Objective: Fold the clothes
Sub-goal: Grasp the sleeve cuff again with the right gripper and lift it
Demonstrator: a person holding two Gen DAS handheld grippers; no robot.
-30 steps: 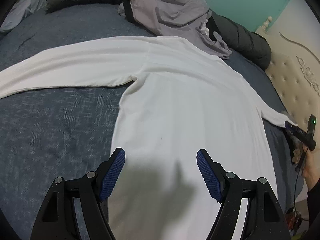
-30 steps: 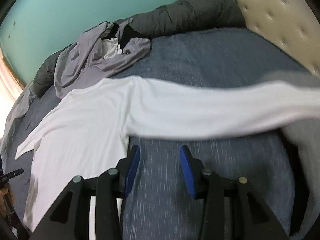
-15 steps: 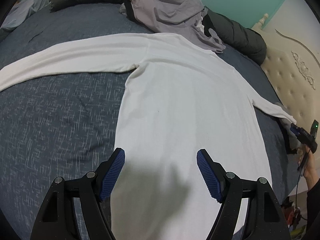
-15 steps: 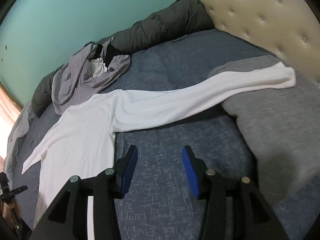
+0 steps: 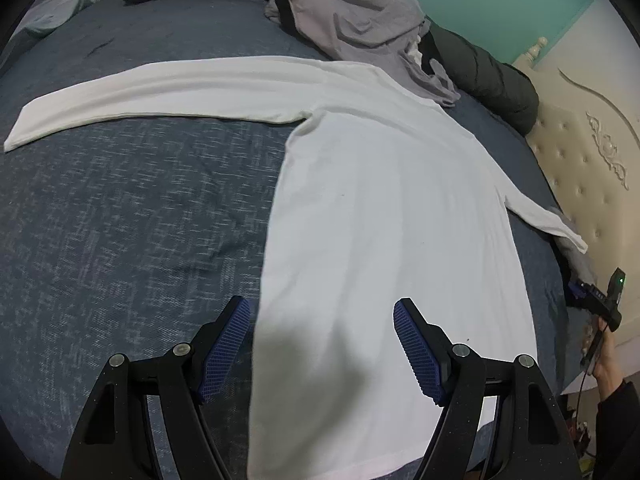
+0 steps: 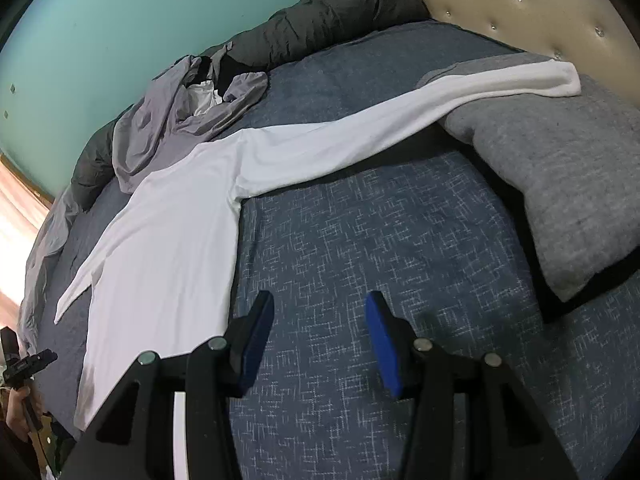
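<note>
Nearest in the left wrist view, the left gripper (image 5: 322, 344) hangs over the lower body of the white long-sleeved shirt (image 5: 384, 216), its blue ribbed pads set wide apart with nothing between them and its shadow on the cloth below. In the right wrist view the right gripper (image 6: 320, 338) hovers above bare bedspread just beside the shirt's side edge; its jaws have just been opening and stand parted, gripping nothing.

The shirt (image 6: 168, 240) lies flat, spread out on the dark blue bedspread with a pale cross-hatch pattern (image 5: 120, 220). One sleeve stretches straight out across the bedspread. The other sleeve runs up onto a grey pillow with a black border (image 6: 560, 184), its cuff resting on top.

At the bed's edge, a person's hand (image 5: 604, 356) holds the other black gripper.

Past the shirt's collar end, a crumpled pale grey-lilac garment (image 5: 360, 24) touches the shirt's shoulder line. Behind it a dark olive puffy duvet roll (image 6: 328, 24) lies along the far side. Farthest are the cream tufted headboard (image 6: 540, 4) and the teal wall (image 6: 120, 20).
</note>
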